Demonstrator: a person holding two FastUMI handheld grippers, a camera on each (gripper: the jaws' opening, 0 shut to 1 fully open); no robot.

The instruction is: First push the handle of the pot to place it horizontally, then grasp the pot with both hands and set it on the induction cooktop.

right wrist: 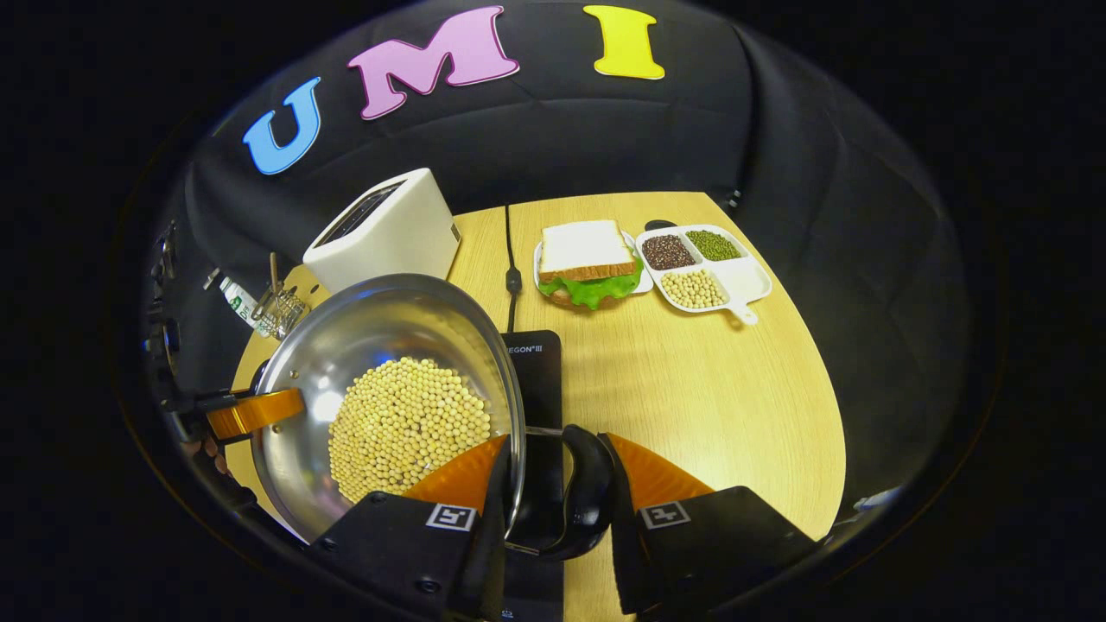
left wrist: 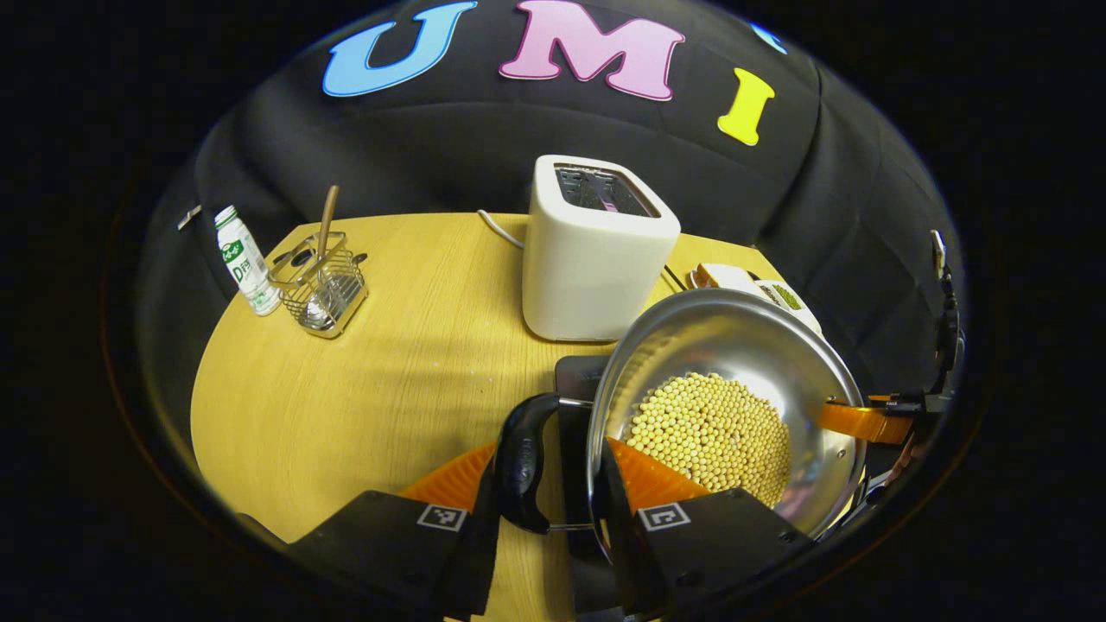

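Both claws hold the pot by its side handles. In the left gripper view my left claw [left wrist: 553, 484] is pinched on the black loop handle [left wrist: 521, 462] at lower centre, fingers pressing either side of it; the steel pot [left wrist: 734, 345] of soybeans [left wrist: 713, 432] lies just right of the claw, rim tilted toward the camera. In the right gripper view my right claw [right wrist: 557, 488] is likewise pinched on the opposite handle [right wrist: 587, 488], with the pot [right wrist: 389, 320] to its left.

Key relation: the handle-to-handle axis runs straight between the two claws, so both are equally close. The induction cooktop [right wrist: 540, 371] shows as a dark slab directly under the pot's edge and between my fingers, on the bench [right wrist: 717, 406]. The pot looks lifted or just over the cooktop; contact unclear.

Judgement: next step is lowering level onto the cooktop, clear of the toaster [left wrist: 596, 250] behind. Tilt risks spilling beans
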